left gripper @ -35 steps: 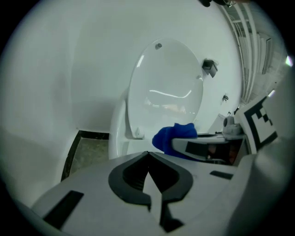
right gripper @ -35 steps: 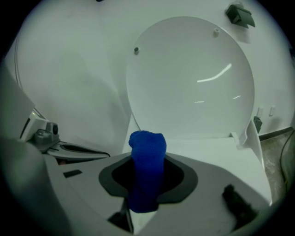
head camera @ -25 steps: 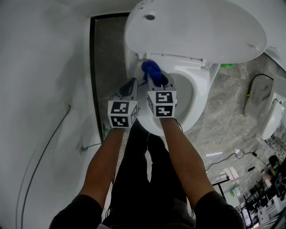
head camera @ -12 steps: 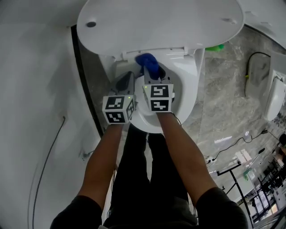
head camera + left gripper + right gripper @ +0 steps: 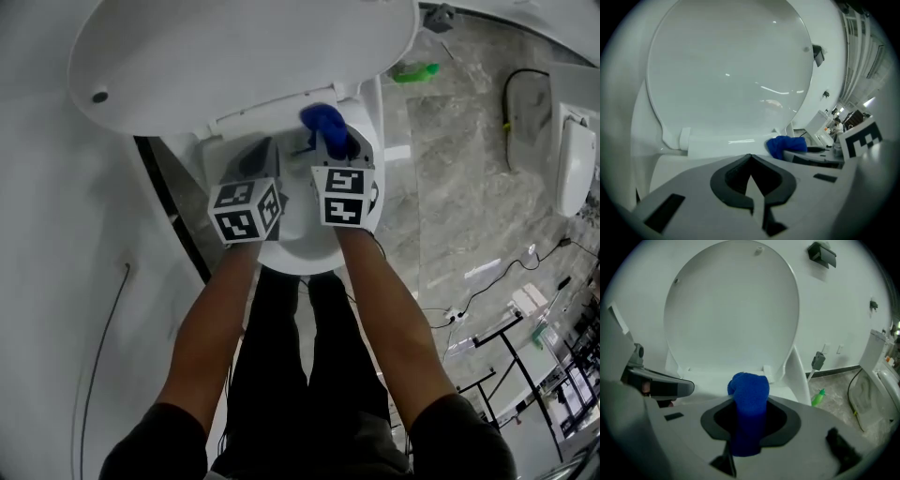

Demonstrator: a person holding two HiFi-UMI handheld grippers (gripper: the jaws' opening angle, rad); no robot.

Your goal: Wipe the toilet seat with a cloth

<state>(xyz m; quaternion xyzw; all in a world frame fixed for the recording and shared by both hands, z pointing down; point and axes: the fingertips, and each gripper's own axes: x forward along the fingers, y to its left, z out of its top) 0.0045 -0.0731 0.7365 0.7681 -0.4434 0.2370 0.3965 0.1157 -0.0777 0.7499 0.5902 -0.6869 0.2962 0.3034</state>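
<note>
The floor (image 5: 450, 187) is grey stone with pale veins, and a white wall (image 5: 56, 281) stands on the left of the head view. The blue cloth (image 5: 749, 392) is gripped in the right gripper (image 5: 330, 142): its jaws are closed on the lower part of the cloth, and the upper part stands out beyond them as a rounded bunch. The cloth is over the rear of the toilet seat (image 5: 305, 255), close to the hinge under the raised lid (image 5: 244, 47). Whether it presses on the seat, I cannot tell. The left gripper (image 5: 750, 159) is just beside the right one, over the left part of the seat, with its jaws closed together and nothing between them. Both grippers point down and forward, toward the lid. A green bottle (image 5: 414, 71) lies on the floor to the right of the toilet, and a dark cable (image 5: 511, 89) runs further right.
</note>
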